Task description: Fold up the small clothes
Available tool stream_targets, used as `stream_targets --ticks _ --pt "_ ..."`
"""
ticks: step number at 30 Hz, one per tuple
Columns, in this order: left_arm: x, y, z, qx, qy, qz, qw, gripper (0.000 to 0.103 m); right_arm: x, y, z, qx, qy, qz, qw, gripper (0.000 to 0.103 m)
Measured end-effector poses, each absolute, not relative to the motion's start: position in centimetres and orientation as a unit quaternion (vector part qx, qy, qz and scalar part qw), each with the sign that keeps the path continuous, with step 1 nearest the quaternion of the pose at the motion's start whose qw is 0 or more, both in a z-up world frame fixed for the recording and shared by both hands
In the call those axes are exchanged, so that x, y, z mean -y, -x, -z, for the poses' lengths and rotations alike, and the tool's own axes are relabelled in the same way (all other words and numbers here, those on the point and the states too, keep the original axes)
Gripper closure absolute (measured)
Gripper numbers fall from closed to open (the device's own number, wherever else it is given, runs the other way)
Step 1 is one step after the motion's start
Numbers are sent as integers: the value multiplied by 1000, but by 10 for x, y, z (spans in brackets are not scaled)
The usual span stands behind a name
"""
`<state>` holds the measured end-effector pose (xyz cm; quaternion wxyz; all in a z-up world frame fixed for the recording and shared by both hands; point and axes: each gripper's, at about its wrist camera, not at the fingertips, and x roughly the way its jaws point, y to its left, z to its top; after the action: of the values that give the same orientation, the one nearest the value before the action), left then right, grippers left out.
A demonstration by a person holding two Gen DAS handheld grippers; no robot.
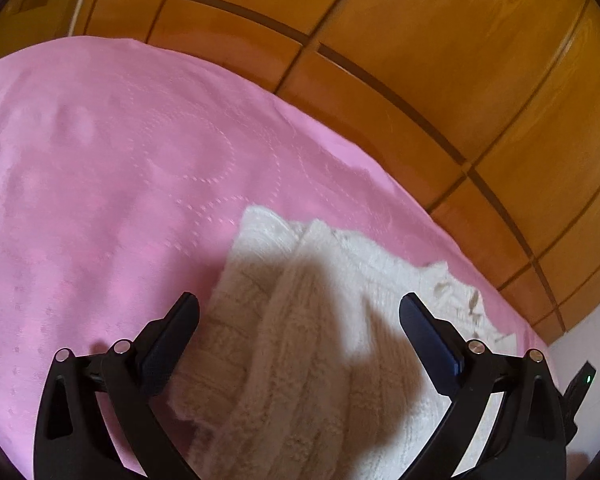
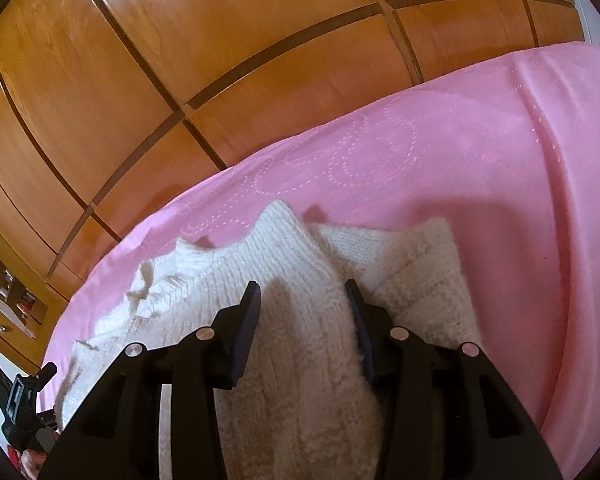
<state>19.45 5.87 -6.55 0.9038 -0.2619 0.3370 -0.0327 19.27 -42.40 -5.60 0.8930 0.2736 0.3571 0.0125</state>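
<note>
One white knitted sweater (image 1: 300, 320) lies on the pink bed cover (image 1: 100, 180), close to the bed edge by the wooden wardrobe (image 1: 420, 60). I think the folding is partly done: two parts are already turned in over the middle, so it looks narrow. It probably needs one more fold to become a small bundle. The left claw (image 1: 299, 307) is wide open above the sweater and holds nothing. The right claw (image 2: 302, 288) is half open, with a raised fold of knit between its fingers, not squeezed. I count one sweater, two claws, one bed.
</note>
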Motion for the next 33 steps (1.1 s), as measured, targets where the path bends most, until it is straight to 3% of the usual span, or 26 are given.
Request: stream_targets --ticks 3,5,7,9,10,11,13,14,21,27,31,32,33 --pt "-48 -197 63 -340 232 40 911 5 423 -193 56 -358 -271 -10 893 61" --pt "-42 -198 60 -341 214 47 914 11 423 -193 56 -360 -268 -8 894 63" --pt "-35 -201 58 -348 191 48 917 20 422 -192 55 -360 -264 2 895 79" --pt "-26 -206 60 -364 159 51 916 33 425 -190 56 -356 -273 3 894 93" --pt "-21 -210 62 -374 140 50 915 45 426 -188 56 -353 -278 2 893 95" --pt "-19 -212 63 -379 127 47 915 66 428 -186 55 -349 -284 1 893 96" --pt "-13 -217 63 -393 103 50 913 92 429 -181 52 -344 -288 2 894 97" --pt "-11 -218 60 -391 99 55 913 94 430 -179 48 -342 -286 4 895 97" --pt "6 -232 24 -329 65 58 940 96 456 -160 32 -304 -291 77 904 98" --pt "20 -266 85 -402 5 19 915 96 457 -178 55 -363 -286 94 882 92" --pt "13 -261 81 -391 21 14 920 86 443 -181 52 -361 -242 108 894 85" --pt "8 -259 80 -387 31 17 921 81 444 -180 52 -360 -241 109 895 84" --pt "5 -258 79 -384 39 19 922 67 444 -179 52 -358 -242 107 895 82"
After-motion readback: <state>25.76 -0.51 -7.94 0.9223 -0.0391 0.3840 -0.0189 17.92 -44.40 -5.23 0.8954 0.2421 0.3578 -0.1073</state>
